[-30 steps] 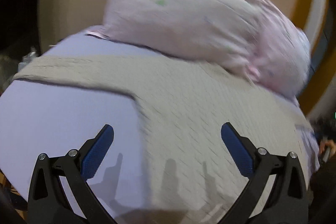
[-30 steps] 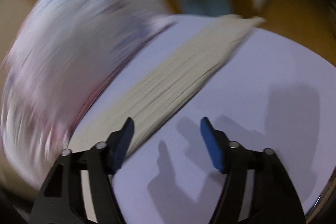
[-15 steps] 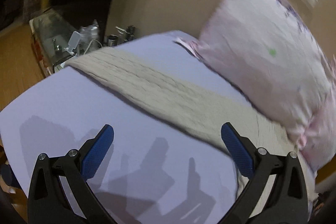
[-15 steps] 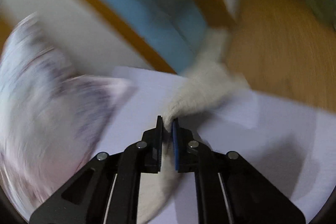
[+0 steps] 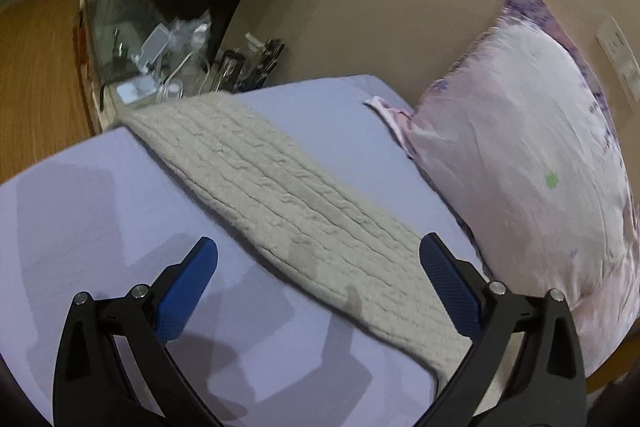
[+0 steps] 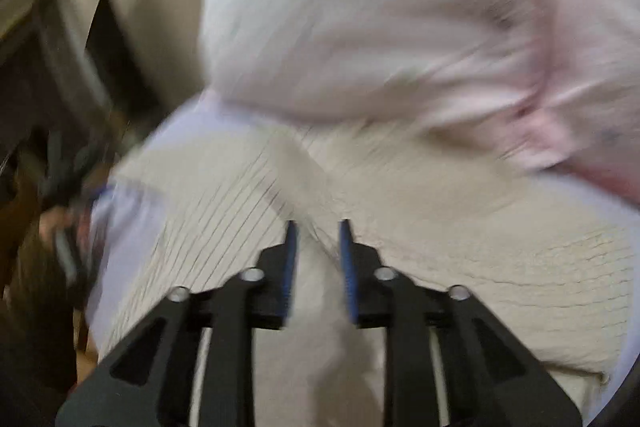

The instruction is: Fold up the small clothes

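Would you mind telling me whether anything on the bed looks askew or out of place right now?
The cream knit garment lies as a long diagonal strip across the lavender sheet, one end reaching the bed's far edge by the cluttered side table. The pink pillow leans tilted. Nothing looks damaged.

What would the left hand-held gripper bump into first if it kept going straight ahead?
Probably the beige cable-knit sweater lying on the lavender sheet; the open left hand-held gripper points across it. Depth is uncertain.

Right wrist view is smearing badly with motion blur; left is staying sharper, hard shadows falling on the pale lavender bedsheet.
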